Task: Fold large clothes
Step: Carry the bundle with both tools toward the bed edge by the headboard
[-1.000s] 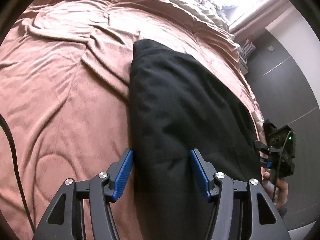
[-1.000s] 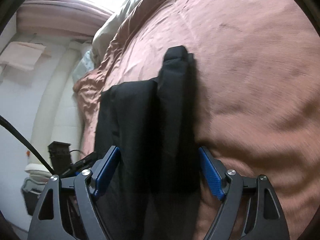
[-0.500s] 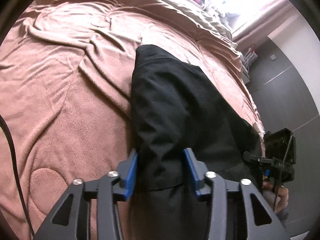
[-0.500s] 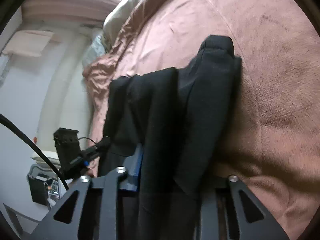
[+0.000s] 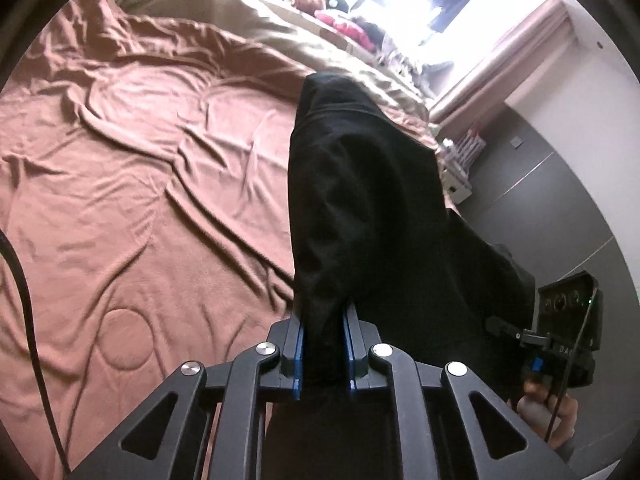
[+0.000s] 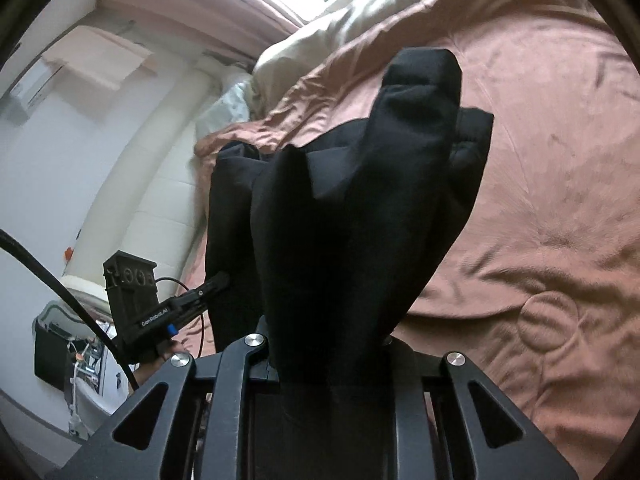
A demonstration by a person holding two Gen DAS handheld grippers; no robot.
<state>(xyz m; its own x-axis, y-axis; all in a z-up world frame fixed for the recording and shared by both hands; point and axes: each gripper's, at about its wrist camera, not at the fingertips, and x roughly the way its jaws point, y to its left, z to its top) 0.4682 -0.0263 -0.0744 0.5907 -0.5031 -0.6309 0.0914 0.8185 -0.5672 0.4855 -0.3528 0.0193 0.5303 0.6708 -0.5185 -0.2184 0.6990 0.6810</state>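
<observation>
Both grippers, left gripper (image 5: 323,344) and right gripper (image 6: 328,354), have closed on the black garment's (image 5: 360,208) near edge, lifting it mid-frame off the brown bedspread (image 5: 140,184), likely starting a fold.

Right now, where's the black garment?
Centre of both wrist views: the black garment is pinched in the left gripper and right gripper, draped over the brown blanket.

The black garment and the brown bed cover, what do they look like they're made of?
The black garment looks like thick, matte woven or knit cloth: it takes no shine and drapes in heavy, soft folds. The brown bed cover looks like plush fleece or velour: a faint sheen on its creases, fuzzy nap, stitched quilting circles.
</observation>
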